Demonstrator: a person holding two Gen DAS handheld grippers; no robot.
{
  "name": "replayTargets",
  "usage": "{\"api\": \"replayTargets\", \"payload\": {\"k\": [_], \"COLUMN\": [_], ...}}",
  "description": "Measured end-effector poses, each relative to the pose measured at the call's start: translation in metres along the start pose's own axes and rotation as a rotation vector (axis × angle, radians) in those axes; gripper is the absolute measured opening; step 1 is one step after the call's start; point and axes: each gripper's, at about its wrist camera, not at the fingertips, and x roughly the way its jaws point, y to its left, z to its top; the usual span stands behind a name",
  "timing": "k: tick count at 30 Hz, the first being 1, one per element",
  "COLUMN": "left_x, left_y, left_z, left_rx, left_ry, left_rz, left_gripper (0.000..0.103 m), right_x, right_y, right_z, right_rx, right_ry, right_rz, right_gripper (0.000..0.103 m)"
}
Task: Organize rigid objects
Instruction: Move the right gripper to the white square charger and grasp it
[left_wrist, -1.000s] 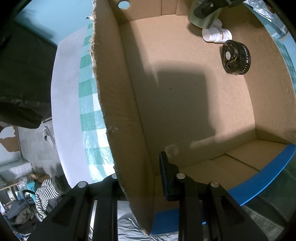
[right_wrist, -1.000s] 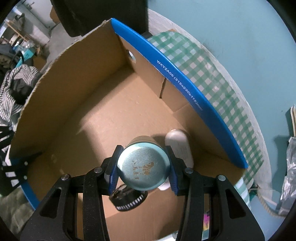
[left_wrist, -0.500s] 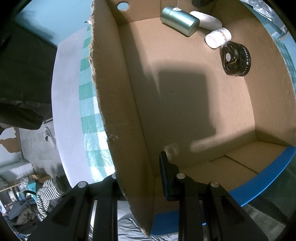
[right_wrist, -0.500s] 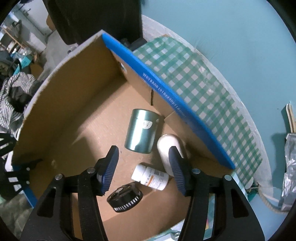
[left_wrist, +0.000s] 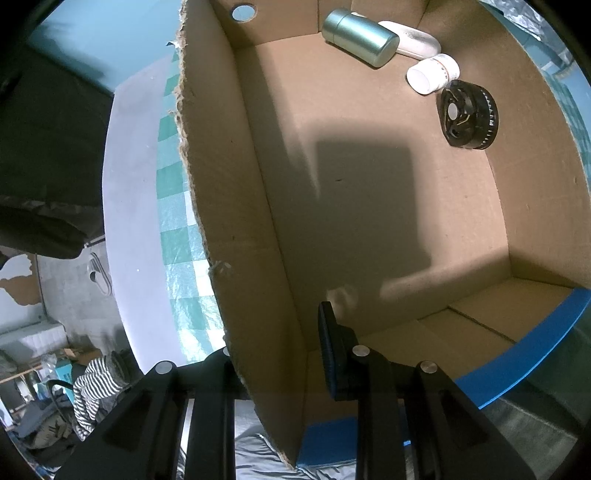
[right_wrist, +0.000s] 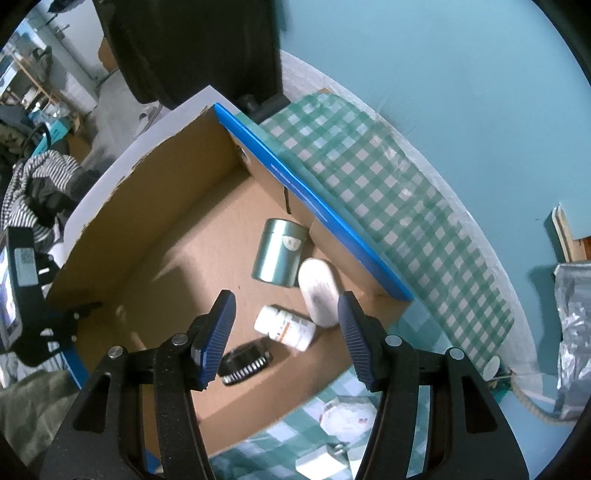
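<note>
An open cardboard box (left_wrist: 369, 206) with blue outer faces holds a teal metal tin (left_wrist: 360, 42) lying on its side, a white oval bottle (left_wrist: 413, 38), a white pill bottle (left_wrist: 432, 74) and a black round ribbed part (left_wrist: 467, 114). My left gripper (left_wrist: 277, 343) is shut on the box's side wall (left_wrist: 229, 206). In the right wrist view my right gripper (right_wrist: 284, 321) is open and empty, raised above the box (right_wrist: 155, 236), over the tin (right_wrist: 279, 256), oval bottle (right_wrist: 318, 291), pill bottle (right_wrist: 286, 326) and black part (right_wrist: 245, 363).
The box stands on a green checked cloth (right_wrist: 369, 173) over a white table (left_wrist: 125, 206). Small white packets (right_wrist: 347, 417) lie on the cloth near the box. A silver foil bag (right_wrist: 574, 332) is at the right. A teal wall (right_wrist: 443, 74) is behind.
My right gripper let go of the teal tin in the box, opened, and drew back up and away. The tin now lies on its side. The left gripper has not moved.
</note>
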Motion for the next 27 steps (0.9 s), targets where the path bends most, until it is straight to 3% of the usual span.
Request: {"api": "replayTargets", "payload": {"k": [12,27], "left_x": [0.0,-0.001], "left_y": [-0.001,0.0], "left_z": [-0.001,-0.001], "left_rx": [-0.004,-0.012], "left_ry": [-0.003,-0.008], "left_rz": [0.002,0.002], "left_gripper": [0.024,0.024], "right_x": [-0.024,-0.013], "right_y": [-0.023,-0.094], "right_z": [-0.033,-0.124], "right_rx": [0.04,0.237], "right_ry": [-0.025,0.085], "right_rz": [-0.015,-0.052], "right_gripper": [0.058,0.059]}}
